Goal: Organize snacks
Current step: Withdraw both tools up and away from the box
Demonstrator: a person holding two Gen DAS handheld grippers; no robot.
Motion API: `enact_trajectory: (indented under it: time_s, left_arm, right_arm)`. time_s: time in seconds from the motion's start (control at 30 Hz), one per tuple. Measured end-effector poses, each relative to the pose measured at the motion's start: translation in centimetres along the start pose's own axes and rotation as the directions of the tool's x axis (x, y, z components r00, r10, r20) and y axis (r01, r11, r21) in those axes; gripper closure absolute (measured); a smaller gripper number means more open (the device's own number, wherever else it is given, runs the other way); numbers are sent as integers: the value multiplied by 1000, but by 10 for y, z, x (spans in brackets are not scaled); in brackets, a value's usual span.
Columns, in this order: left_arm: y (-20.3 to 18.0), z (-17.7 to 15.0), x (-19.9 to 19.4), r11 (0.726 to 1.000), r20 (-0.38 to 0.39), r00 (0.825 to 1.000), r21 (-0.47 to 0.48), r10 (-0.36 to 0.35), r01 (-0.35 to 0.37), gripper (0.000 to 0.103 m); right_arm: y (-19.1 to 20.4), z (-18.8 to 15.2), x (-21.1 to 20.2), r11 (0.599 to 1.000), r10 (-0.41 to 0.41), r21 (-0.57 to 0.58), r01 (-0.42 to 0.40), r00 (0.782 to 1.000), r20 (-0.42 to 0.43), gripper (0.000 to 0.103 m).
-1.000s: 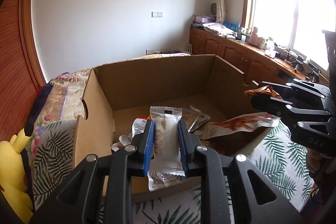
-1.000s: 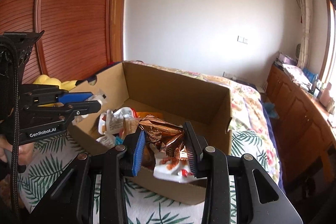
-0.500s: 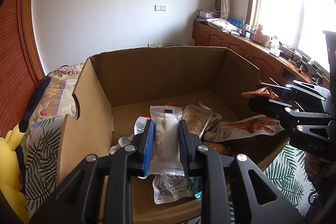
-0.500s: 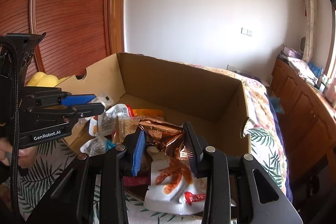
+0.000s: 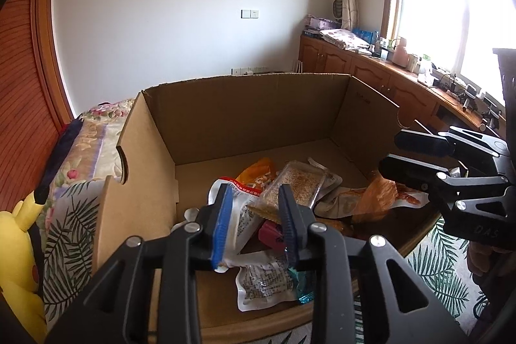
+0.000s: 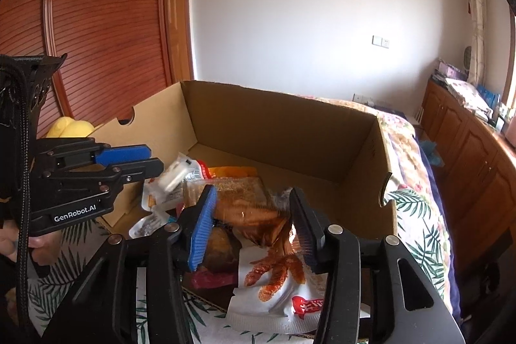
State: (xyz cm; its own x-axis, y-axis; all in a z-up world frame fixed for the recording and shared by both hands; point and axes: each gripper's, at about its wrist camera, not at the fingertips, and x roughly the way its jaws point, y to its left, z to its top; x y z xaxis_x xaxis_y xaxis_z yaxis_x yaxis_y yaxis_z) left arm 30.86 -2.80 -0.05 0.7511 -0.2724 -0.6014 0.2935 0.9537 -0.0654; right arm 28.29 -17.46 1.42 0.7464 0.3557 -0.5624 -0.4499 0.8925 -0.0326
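An open cardboard box (image 5: 245, 115) stands on the bed and holds several snack packets. My left gripper (image 5: 256, 224) is open over the box's near side, with nothing between its fingers; a white packet (image 5: 240, 221) and a clear packet of brown grains (image 5: 298, 182) lie below it. My right gripper (image 6: 251, 228) is open above the box's near right corner. The white and brown-foil chicken-feet bag (image 6: 274, 273) is blurred just below its fingers, draped over the box rim. The small white cookie packet (image 6: 174, 174) is blurred in mid-air under the left gripper (image 6: 142, 158).
A yellow plush toy (image 5: 19, 253) lies left of the box on the leaf-print and floral bedding (image 5: 71, 215). A wooden wardrobe (image 6: 96, 31) stands to the left. Wooden cabinets (image 5: 371, 70) with clutter run under the window at right.
Both grippers have opened. The white cookie packet left my left gripper and falls into the box. The chicken-feet bag left my right gripper and drops onto the box's near edge.
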Motion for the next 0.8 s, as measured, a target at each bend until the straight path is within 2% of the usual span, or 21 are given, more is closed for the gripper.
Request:
enact_trajectory:
  time_s: [0.33, 0.6, 0.73, 0.8]
  left_arm:
    - [-11, -3, -33, 1000, 37, 999, 9, 20, -21, 74]
    - [-28, -8, -84, 999, 88, 996, 21, 30, -32, 72]
    - [-37, -14, -108, 999, 125, 991, 17, 38, -41, 61]
    - [-43, -18, -118, 998, 139, 989, 28, 51, -56, 59]
  right_arm:
    - [9, -2, -19, 1000, -8, 13, 8, 1000, 24, 52]
    - [23, -7, -63, 999, -23, 25, 21, 997, 69, 47]
    - [27, -12, -84, 999, -35, 41, 31, 995, 91, 42]
    - [29, -15, -94, 998, -44, 48, 40, 994, 101, 40]
